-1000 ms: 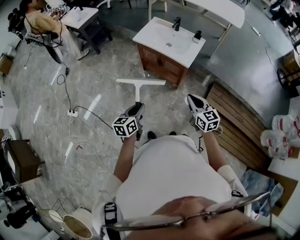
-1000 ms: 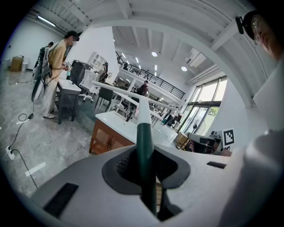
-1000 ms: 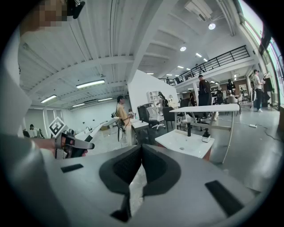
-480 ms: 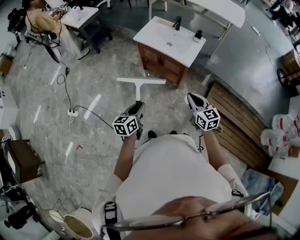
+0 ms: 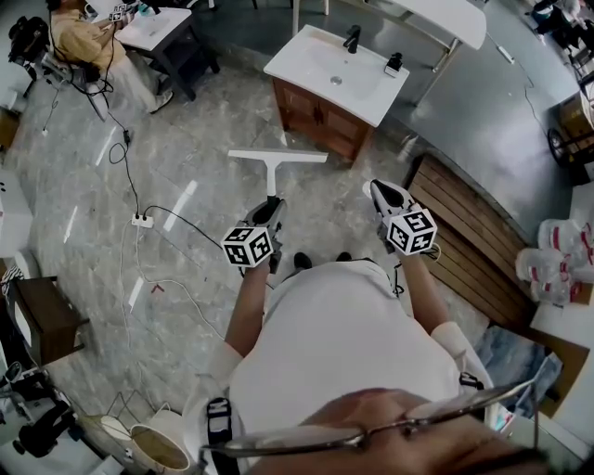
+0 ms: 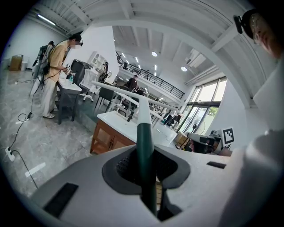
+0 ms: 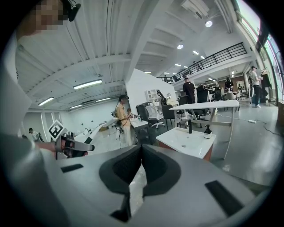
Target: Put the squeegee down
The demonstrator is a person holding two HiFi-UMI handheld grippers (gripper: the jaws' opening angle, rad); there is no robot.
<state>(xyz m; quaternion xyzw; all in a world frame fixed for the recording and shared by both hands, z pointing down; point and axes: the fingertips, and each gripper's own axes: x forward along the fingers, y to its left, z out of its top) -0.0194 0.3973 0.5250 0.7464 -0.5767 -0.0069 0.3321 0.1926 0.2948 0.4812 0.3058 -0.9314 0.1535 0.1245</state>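
Note:
The squeegee [image 5: 276, 158] has a white blade across the top and a dark green handle [image 6: 145, 146]. My left gripper [image 5: 270, 210] is shut on that handle and holds the squeegee out in front of me, above the floor, blade towards the vanity. In the left gripper view the handle runs up between the two pads and the blade [image 6: 125, 94] crosses the scene. My right gripper [image 5: 380, 191] is level with the left one, to its right. Its pads meet at the tip [image 7: 140, 146] with nothing between them.
A white sink [image 5: 334, 74] on a wooden vanity [image 5: 316, 121] stands just ahead. A wooden pallet [image 5: 464, 246] lies on the floor at the right, with plastic bags [image 5: 557, 264] beyond it. A power strip with cables [image 5: 141, 221] lies at the left. A person stands at a desk [image 5: 153, 28] at the far left.
The head view has shifted a little. Both grippers and the squeegee keep their places.

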